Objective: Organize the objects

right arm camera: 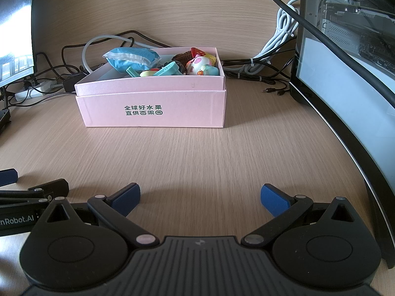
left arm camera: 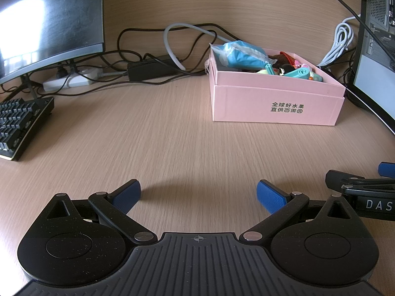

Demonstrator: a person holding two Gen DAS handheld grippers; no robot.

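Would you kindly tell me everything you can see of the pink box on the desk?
The pink box looks like thin cardboard, rectangular, with dark Chinese print on its front wall. It is open-topped, and its inner tray stands slightly above an outer sleeve or nested lid. It sits flat on the wooden desk, cables behind it. Inside lie a blue packet at the left and small colourful toys at the right. Neither gripper touches it.

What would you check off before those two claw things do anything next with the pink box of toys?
1. Left gripper open, holding nothing: ok.
2. Right gripper open, holding nothing: ok.
3. Pink box flat on the desk: ok.
4. Desk between fingers and box free of obstacles: ok.
5. Blue packet fully inside box: not ok, it sticks above the rim.
6. Anything left to tidy outside the box: cannot tell.
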